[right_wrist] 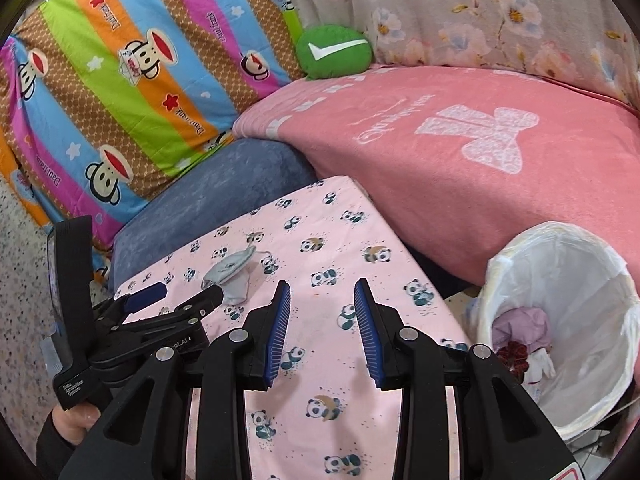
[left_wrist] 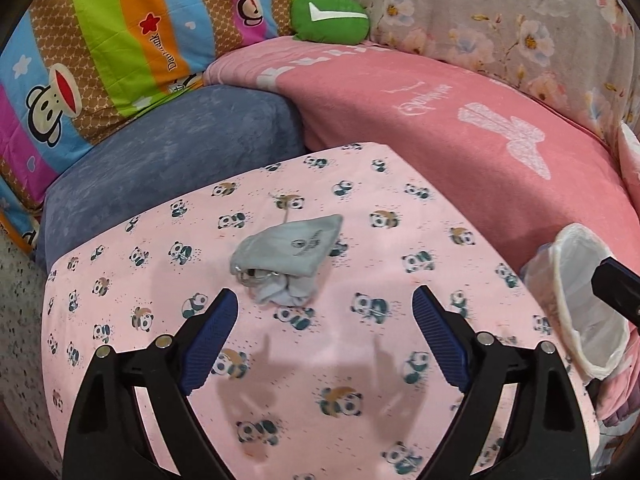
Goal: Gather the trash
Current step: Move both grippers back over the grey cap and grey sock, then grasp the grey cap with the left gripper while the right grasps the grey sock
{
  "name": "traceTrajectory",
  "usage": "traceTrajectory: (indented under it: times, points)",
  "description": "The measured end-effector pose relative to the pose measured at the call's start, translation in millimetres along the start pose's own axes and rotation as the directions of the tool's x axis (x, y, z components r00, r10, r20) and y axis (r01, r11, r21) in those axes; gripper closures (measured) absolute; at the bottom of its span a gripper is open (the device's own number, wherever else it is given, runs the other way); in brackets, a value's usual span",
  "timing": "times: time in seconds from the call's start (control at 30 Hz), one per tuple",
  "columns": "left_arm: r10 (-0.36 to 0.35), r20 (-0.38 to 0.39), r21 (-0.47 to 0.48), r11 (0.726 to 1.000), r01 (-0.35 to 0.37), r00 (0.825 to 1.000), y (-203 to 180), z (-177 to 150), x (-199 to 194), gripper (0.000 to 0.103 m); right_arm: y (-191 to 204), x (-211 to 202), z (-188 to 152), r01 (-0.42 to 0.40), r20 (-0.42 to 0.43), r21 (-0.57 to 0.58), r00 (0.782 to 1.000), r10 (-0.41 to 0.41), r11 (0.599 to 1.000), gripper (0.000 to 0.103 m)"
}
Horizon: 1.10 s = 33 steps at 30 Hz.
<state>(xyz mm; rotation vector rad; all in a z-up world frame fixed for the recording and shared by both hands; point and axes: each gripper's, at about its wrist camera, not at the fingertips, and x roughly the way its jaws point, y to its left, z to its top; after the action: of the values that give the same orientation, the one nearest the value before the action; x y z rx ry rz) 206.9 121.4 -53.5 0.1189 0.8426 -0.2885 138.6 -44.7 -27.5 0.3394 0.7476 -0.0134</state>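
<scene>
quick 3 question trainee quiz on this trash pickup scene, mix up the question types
1. True or false: the left gripper has its fingers closed on the grey crumpled wrapper.
2. Multiple choice: the bin with the white liner sits (a) on the panda-print cloth, (b) off the cloth's right edge, beside the pink blanket, (c) on the blue cushion.
3. Fill in: between the fingers of the right gripper lies only the ____ cloth.

Key: 1 false, the fingers are spread with the wrapper just ahead; 2 b; 3 panda-print.

Left gripper (left_wrist: 324, 304) jaws wide, grey pouch (left_wrist: 286, 256) just ahead
</scene>
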Motion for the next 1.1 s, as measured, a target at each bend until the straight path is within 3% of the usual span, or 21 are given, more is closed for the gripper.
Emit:
traceTrajectory:
  times: [0.33, 0.5, 0.6, 0.67, 0.73, 0.9, 1.1]
  points:
    - [-0.012, -0.013, 0.067, 0.998, 0.013, 1.000, 10.3, 12.8, 38.8, 0.020, 23.1, 46.4, 3.1, -0.004, -0.047, -0.009, 0.999, 0.003, 1.000, 0.068]
    - [-0.056, -0.055, 0.030, 0.998, 0.057, 0.997, 19.6, 16.5, 55.2, 0.039, 29.2, 64.9, 5.1, 0.000, -0.068, -0.011, 0.998, -0.001, 1.000, 0.068]
    - [-0.083, -0.080, 0.004, 0.996, 0.084, 0.993, 26.4, 15.2, 60.1, 0.060, 31.9, 74.4, 5.6, 0.001, -0.081, -0.012, 0.997, -0.002, 1.000, 0.068]
    - [-0.117, -0.087, -0.024, 0.993, 0.115, 0.989, 32.6, 14.3, 59.3, 0.080, 36.3, 81.9, 6.1, -0.002, -0.091, -0.016, 0.996, 0.001, 1.000, 0.068]
    - [-0.144, -0.076, -0.067, 0.988, 0.139, 0.987, 41.9, 13.5, 54.2, 0.089, 37.6, 86.3, 6.2, -0.005, -0.097, -0.023, 0.995, 0.003, 1.000, 0.068]
    - [-0.178, -0.044, -0.164, 0.972, 0.169, 0.983, 67.6, 11.1, 39.7, 0.093, 54.6, 104.0, 5.7, -0.032, -0.125, -0.054, 0.992, 0.025, 0.998, 0.068]
    - [-0.116, -0.023, -0.220, 0.969, 0.108, 0.993, 96.8, 5.9, 24.5, 0.093, 80.7, 124.9, 4.3, -0.070, -0.167, -0.113, 0.985, 0.050, 0.991, 0.068]
